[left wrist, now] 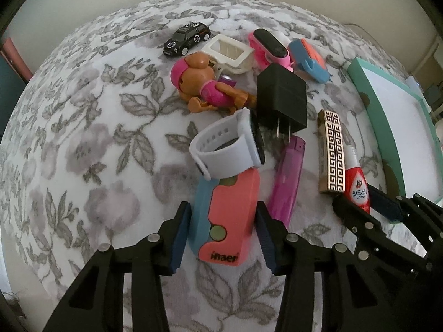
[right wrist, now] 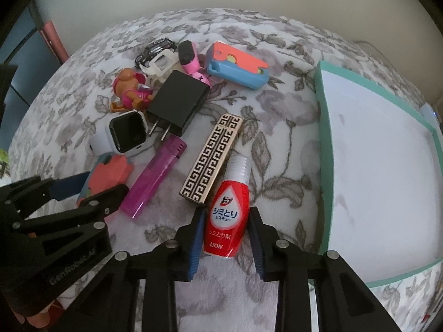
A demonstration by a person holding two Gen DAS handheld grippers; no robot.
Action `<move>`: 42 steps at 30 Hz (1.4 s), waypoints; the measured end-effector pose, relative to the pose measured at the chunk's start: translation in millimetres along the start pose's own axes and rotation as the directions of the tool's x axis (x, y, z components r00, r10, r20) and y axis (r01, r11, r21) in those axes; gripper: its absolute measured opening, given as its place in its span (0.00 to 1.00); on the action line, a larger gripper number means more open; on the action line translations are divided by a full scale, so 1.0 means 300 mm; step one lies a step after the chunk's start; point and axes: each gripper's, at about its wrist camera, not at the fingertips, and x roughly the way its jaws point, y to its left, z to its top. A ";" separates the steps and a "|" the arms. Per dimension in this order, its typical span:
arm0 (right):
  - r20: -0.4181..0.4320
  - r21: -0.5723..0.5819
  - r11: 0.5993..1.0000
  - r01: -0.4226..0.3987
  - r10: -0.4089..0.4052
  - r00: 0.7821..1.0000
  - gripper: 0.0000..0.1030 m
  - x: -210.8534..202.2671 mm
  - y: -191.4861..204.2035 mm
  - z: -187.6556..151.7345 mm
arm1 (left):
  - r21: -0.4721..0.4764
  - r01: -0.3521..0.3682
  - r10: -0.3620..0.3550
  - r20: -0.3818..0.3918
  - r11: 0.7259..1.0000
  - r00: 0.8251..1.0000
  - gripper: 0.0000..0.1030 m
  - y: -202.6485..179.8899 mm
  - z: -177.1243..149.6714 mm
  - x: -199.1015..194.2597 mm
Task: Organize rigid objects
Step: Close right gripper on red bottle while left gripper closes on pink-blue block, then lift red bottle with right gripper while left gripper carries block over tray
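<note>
My left gripper (left wrist: pixel 221 235) is open around a coral and blue case (left wrist: pixel 225 215) lying on the floral cloth; small gaps show on both sides. My right gripper (right wrist: pixel 225 239) is open around a red stain-remover bottle (right wrist: pixel 225 215), also seen in the left wrist view (left wrist: pixel 357 185). A white smartwatch (left wrist: pixel 229 146), black charger (left wrist: pixel 282 102), purple lighter (left wrist: pixel 288 177) and gold patterned lighter (left wrist: pixel 332 152) lie between them. The turquoise-rimmed white tray (right wrist: pixel 322 166) sits at the right.
Farther back lie a toy dog (left wrist: pixel 205 83), a black toy car (left wrist: pixel 187 37), a cream frame (left wrist: pixel 229 52), a pink band (left wrist: pixel 272 45) and a second coral and blue case (right wrist: pixel 238 65). A wall rises behind the cloth.
</note>
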 end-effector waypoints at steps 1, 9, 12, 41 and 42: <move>-0.003 0.007 1.000 -0.006 0.006 1.000 0.32 -0.002 -0.004 -0.002 | -0.005 0.002 -0.002 -0.005 1.000 1.000 0.47 0.000 -0.002 -0.002; 0.002 0.069 0.996 -0.049 0.049 0.999 0.31 -0.030 -0.039 -0.022 | -0.005 0.017 -0.017 -0.012 1.000 1.000 0.44 -0.010 -0.016 -0.064; 0.019 0.091 0.993 -0.071 0.070 0.997 0.30 -0.052 -0.058 -0.022 | -0.005 0.025 -0.025 -0.005 1.000 1.000 0.43 -0.015 -0.014 -0.089; 0.184 0.249 0.947 -0.201 0.157 0.970 0.22 -0.197 -0.193 -0.013 | -0.052 0.031 -0.025 0.101 0.998 0.995 0.43 -0.014 0.077 -0.292; 0.206 0.264 0.943 -0.205 0.152 0.967 0.22 -0.211 -0.211 -0.012 | -0.055 0.045 -0.039 0.103 0.997 0.994 0.43 -0.030 0.099 -0.300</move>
